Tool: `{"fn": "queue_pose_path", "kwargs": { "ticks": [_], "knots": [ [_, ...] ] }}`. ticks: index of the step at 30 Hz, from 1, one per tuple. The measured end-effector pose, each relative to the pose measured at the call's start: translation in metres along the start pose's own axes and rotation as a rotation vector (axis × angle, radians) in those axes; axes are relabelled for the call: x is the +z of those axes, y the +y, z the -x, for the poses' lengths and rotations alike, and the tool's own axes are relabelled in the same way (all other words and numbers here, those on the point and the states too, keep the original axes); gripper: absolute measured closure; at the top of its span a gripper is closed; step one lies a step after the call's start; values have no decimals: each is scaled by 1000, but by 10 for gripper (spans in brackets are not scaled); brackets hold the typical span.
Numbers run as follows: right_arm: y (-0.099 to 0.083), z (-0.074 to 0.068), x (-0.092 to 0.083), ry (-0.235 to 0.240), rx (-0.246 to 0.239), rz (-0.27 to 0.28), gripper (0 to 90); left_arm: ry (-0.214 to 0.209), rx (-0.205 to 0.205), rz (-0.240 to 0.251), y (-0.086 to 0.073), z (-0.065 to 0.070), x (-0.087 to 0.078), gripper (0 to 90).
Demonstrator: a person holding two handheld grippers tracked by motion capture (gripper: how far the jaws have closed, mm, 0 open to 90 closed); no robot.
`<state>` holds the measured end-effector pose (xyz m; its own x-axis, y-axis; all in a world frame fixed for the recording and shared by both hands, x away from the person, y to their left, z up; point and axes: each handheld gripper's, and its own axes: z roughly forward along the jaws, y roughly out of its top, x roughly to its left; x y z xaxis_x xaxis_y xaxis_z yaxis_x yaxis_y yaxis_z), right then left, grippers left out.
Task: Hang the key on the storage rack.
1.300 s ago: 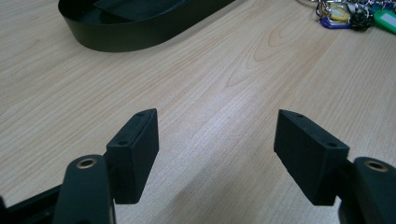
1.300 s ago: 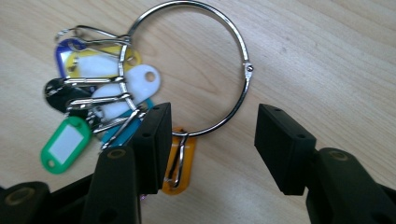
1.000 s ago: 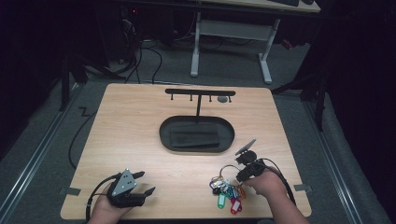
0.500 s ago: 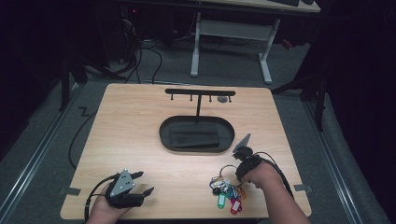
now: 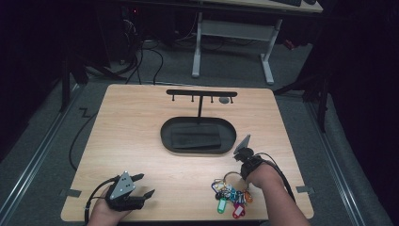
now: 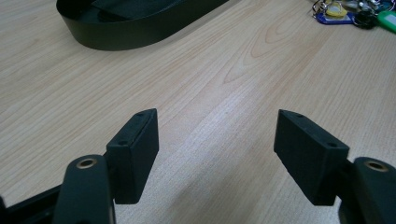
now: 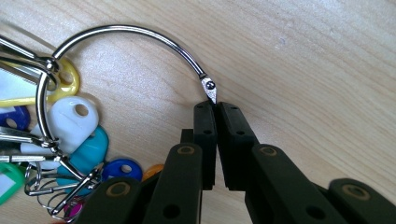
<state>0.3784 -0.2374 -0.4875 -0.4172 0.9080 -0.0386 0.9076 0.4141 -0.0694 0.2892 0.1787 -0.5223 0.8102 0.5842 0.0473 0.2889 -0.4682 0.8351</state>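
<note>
just right of the black oval tray (image 5: 197, 136) and nearer the person, the right hand-held gripper (image 7: 215, 106) has its jaws pinched together on the big metal ring (image 7: 126, 32) of the key bunch (image 5: 229, 194), likely to lift it by the sturdiest part. left of the tray, the left hand-held gripper (image 6: 215, 140) rests wide open, empty, on the worktop (image 5: 136, 127).

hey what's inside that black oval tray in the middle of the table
A flat dark rectangular slab lies inside the black oval tray, and the stand's post rises from its far side. What the slab is, and anything beneath it, cannot be seen.
</note>
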Motion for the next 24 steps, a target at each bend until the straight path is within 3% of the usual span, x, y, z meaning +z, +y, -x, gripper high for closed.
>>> {"fn": "queue_pose_path", "kwargs": {
  "ticks": [7,11,18,22,24],
  "knots": [
    [-3,1,0,8,-12,28,873,-2,6,-5,0,0,2,314],
    [-2,-2,-8,5,-46,27,873,0,2,-5,0,0,2,314],
    [-9,-4,-63,-46,-78,113,875,-1,-8,-2,0,-3,3,314],
    [-19,-3,-91,-51,-88,173,877,-2,-8,-7,-1,-3,3,315],
    [-24,-3,-102,-54,-87,174,877,1,-11,-7,-1,-3,3,315]
  ]
}}
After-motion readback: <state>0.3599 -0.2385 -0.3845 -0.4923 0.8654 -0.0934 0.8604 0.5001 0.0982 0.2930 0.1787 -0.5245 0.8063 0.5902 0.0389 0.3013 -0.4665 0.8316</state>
